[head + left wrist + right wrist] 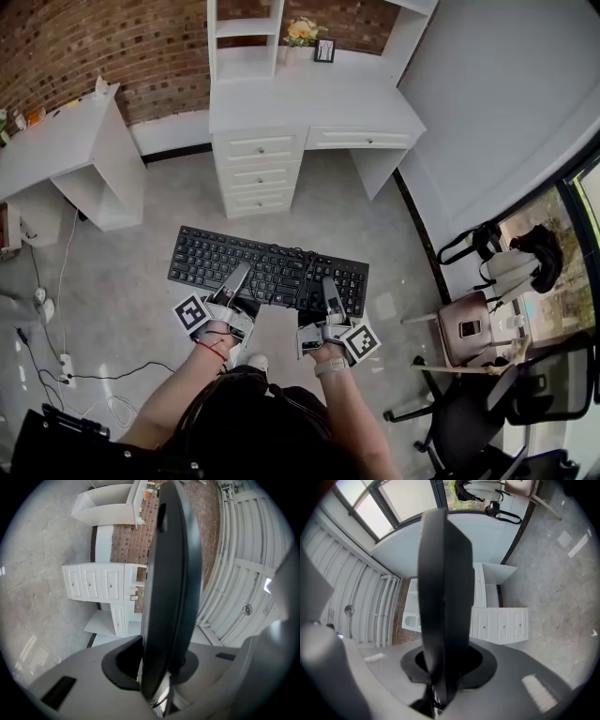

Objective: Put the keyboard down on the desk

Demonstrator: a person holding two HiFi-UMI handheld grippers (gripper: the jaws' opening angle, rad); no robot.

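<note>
1. Holding one black keyboard (267,267) by its near long edge are two grippers: the left gripper (236,279) toward 7 o'clock of it and the right gripper (330,292) toward 5 o'clock.
2. In the left gripper view the left gripper (161,679) has both fingers pinched on the keyboard (168,573), which runs edge-on between them.
3. In the right gripper view the right gripper (440,679) is likewise clamped on the keyboard (443,597), one finger on each face.
4. The keyboard sits at the centre of the head view, keys up, above the grey floor (141,272) and apart from the desk.
5. One white desk (309,103) stands at 12 o'clock from the keyboard, with four drawers: a stack of three (258,175) on its left and one (361,139) under the top on the right.
6. On the desk's back edge are one bunch of flowers (302,30) and one small picture frame (324,50), side by side.
7. A second white table (56,141) stands at 10 o'clock.
8. Two marker cubes show, one on each gripper (192,312) (361,342).
9. At 3 to 4 o'clock are two bags, one black (539,248) and one brown (469,328), with one black office chair (478,412) at 5 o'clock.
10. One power strip (66,366) lies on the floor at 8 o'clock.
</note>
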